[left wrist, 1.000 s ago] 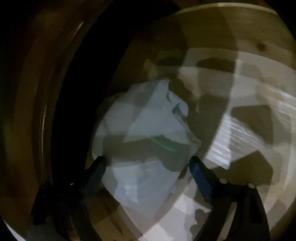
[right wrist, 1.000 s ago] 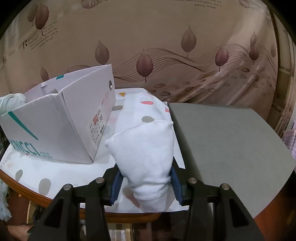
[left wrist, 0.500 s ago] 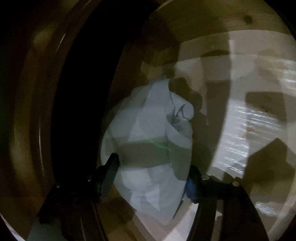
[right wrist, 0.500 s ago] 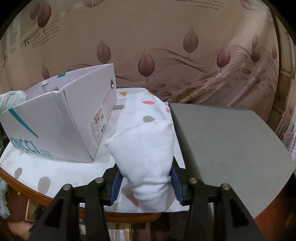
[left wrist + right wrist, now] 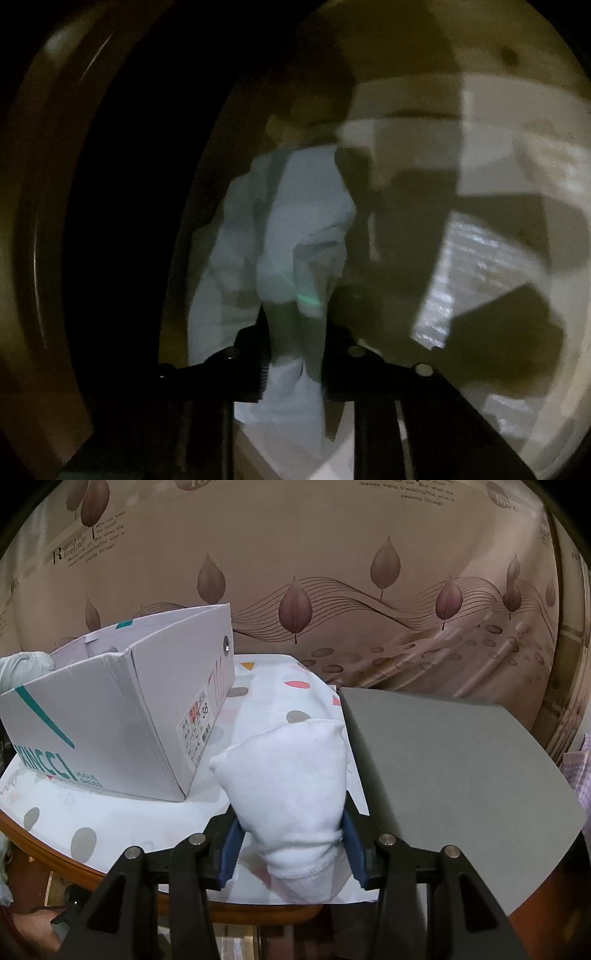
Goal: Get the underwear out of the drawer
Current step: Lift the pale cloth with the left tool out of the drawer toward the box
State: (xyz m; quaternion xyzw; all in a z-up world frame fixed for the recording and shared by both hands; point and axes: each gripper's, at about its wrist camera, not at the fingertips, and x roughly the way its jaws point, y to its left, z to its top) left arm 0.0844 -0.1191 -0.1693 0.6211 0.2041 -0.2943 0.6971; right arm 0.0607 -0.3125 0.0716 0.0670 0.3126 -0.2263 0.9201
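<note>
In the dim left wrist view a pale, crumpled piece of underwear (image 5: 295, 229) lies inside the wooden drawer (image 5: 406, 48). My left gripper (image 5: 295, 347) is shut on its near edge, the cloth bunched between the dark fingers (image 5: 255, 343). In the right wrist view my right gripper (image 5: 291, 834) is shut on a white rolled cloth bundle (image 5: 291, 775) that stands up between the blue pads (image 5: 231, 845). It is held over the front of a round table (image 5: 55, 864).
An open white shoe box (image 5: 110, 720) sits on the table's spotted cloth (image 5: 110, 819) at the left. A grey flat mat (image 5: 454, 775) covers the right side. A leaf-patterned curtain (image 5: 332, 572) hangs behind. Dark drawer wall (image 5: 110, 221) at the left.
The left gripper's jaws have closed from wide apart onto the underwear, pinching its near edge. The right gripper and its white bundle have not moved.
</note>
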